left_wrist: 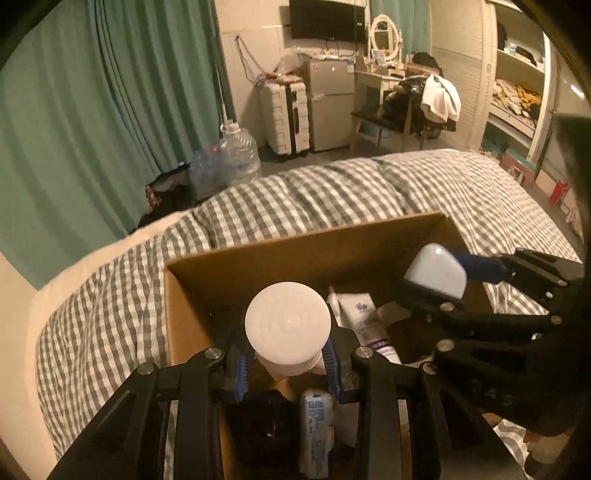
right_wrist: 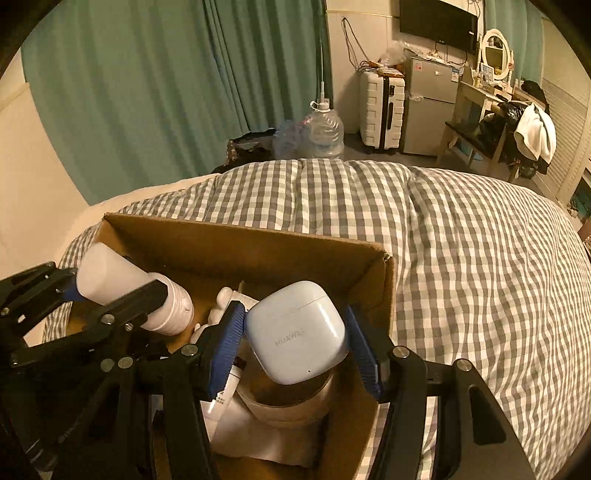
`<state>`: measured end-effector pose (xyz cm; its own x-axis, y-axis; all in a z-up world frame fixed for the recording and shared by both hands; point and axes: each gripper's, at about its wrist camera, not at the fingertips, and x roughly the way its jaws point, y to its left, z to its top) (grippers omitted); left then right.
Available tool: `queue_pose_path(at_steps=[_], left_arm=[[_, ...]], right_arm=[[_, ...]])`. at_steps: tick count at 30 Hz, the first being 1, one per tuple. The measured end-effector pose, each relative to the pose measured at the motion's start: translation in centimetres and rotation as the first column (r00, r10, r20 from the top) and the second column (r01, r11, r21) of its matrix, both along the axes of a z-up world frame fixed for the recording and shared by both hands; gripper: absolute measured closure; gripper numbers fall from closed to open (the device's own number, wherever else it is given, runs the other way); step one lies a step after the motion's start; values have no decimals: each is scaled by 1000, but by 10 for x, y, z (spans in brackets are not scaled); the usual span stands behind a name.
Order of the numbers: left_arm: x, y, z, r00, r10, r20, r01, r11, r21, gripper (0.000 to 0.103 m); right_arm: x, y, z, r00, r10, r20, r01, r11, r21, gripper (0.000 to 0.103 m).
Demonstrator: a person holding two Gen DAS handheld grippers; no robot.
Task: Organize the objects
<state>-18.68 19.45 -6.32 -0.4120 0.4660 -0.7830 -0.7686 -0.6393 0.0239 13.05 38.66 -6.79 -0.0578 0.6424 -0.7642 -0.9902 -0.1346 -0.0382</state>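
Crowded cardboard box (right_wrist: 207,243); checked bedding (right_wrist: 461,258) beside lies open.

Quick count: one cardboard box (right_wrist: 207,254) on the bed, one white bottle (left_wrist: 288,328), one blue earbud case (right_wrist: 297,338), one white tube (left_wrist: 364,321), one tissue pack (left_wrist: 316,424), one tape roll (right_wrist: 291,404), two grippers.

Home bedroom. Bed with grey-white checked duvet (right_wrist: 461,258) spreads ahead of and right of the right claw. Beyond it, teal curtains (right_wrist: 147,92) on the far left, wall TV (right_wrist: 437,18) straight ahead, white suitcase (right_wrist: 380,107) and small fridge (right_wrist: 430,99) below it. Vanity mirror (right_wrist: 495,53) and chair draped with clothes (right_wrist: 532,129) far right. Open wardrobe shelves (left_wrist: 517,81) far right in the left claw's view.
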Motion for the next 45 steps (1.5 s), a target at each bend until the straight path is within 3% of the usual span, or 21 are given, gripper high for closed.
queue_pose_path(at_steps=[2,4,8,10,14,21,25,30,38,45], left_arm=[[-2,-2,-4,1000,6,19,-6,1000,-14,69],[-1,-4,-6,1000,4,29,-3,1000,-12,67],[4,-5,0,1000,0,20,0,1000,0,40],[8,-7,10,1000,-4,15,4,1000,17,32],[15,-16,37,1000,6,-23,-5,998,58,17],[23,-58,96,993,88,-78,-77,988,133,13],[41,-89,139,970,166,-175,-134,975,178,7],[65,-124,183,958,209,-198,-158,957,243,4],[113,-161,231,930,239,-278,-149,939,311,0],[147,-178,240,908,250,-336,-135,934,330,0]], right_arm=[[0,-1,3,1000,3,-15,-3,1000,15,46],[1,-6,8,1000,0,-22,1,999,35,38],[-2,-13,28,999,-9,-33,12,996,89,27],[-5,-17,39,999,-6,-33,10,994,113,21],[-9,-28,66,1000,-18,-14,20,987,160,20],[-14,-72,131,1000,-31,1,30,961,275,16],[-19,-104,169,1000,-29,-2,28,937,347,13],[-28,-144,199,1000,-27,15,20,920,391,12],[-22,-211,230,999,-42,-6,40,885,463,6],[-18,-245,230,999,-45,17,31,875,483,4]])
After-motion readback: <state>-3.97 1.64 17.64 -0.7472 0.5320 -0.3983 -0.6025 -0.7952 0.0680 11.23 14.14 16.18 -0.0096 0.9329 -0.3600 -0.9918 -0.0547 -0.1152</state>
